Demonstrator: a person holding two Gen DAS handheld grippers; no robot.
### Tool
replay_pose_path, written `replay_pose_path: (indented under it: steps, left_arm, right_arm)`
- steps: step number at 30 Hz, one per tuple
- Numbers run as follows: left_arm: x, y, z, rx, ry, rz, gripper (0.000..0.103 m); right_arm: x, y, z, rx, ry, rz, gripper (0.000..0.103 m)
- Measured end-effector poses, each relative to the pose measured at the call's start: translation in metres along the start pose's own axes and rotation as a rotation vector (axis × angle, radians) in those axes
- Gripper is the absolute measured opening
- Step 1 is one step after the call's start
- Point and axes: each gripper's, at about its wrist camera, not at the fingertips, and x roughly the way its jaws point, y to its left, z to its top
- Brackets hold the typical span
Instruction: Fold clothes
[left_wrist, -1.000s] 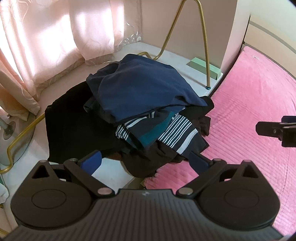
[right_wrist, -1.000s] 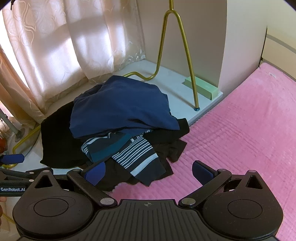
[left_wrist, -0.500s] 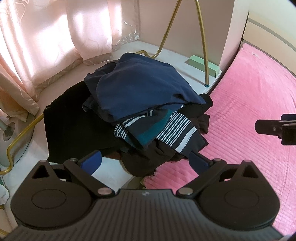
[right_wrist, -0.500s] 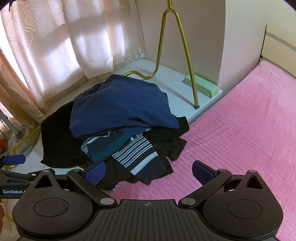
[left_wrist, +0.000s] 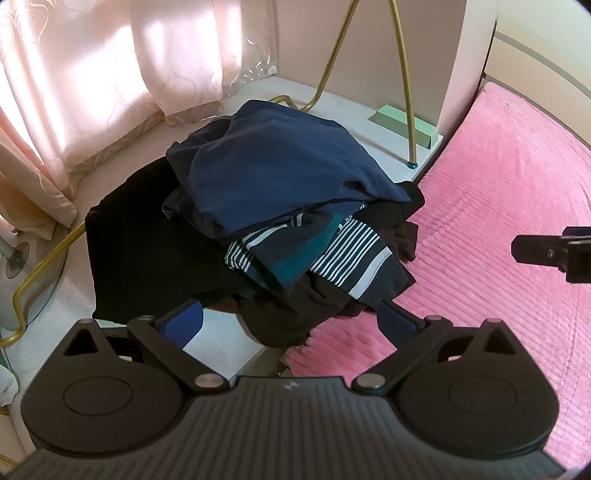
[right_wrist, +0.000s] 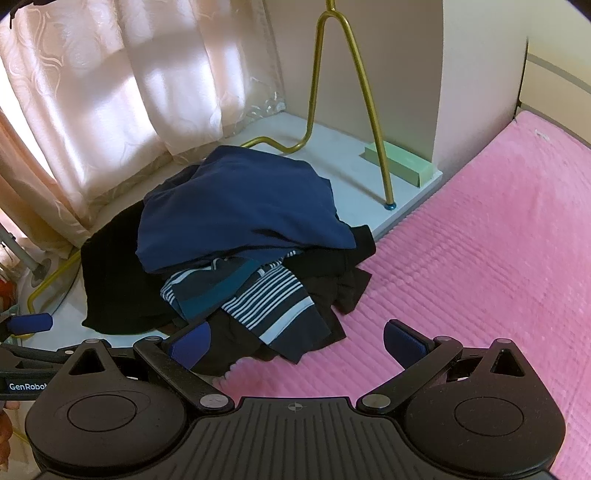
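Pink-tinted curtains (right_wrist: 122, 92) hang at the far left of what I see, catching daylight, and below them the pale ledge (right_wrist: 340, 147) runs along the wall. On that ledge, spilling rightward onto the bed, sits the pile of clothes (left_wrist: 280, 206) I am meant to fold: a black garment (left_wrist: 147, 251) spread flat at the left, a navy top (right_wrist: 240, 206) crumpled on the crest of the heap, and a striped shirt (right_wrist: 273, 299) with white and teal bands poking out beneath it toward me. More black cloth trails from the right side of the heap onto the pink bedcover (right_wrist: 480, 277). My left gripper (left_wrist: 288, 325) hovers just short of the near edge of the pile, its blue-padded fingers (left_wrist: 184, 321) spread wide apart with nothing between them. My right gripper (right_wrist: 295, 339) is likewise released and empty, one pad over the dark hem at the bed's edge and the other over bare pink quilting. Behind the clothes a brass-coloured rack frame (right_wrist: 354, 110) stands on the ledge, one leg ending in a small blue foot, and a pale green block (right_wrist: 399, 162) lies just beside that leg against the wall. Further right the bedcover stretches away, reaching a cream headboard (left_wrist: 535, 55) at the far right edge.
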Motion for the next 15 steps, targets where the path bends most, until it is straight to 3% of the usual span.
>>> replay_pose_path:
  steps: [15]
  left_arm:
    - [0.0035, -0.0064, -0.0013, 0.029, -0.001, -0.001, 0.099]
  right_arm:
    - [0.0024, -0.0058, -0.0012, 0.008, 0.017, 0.003, 0.102]
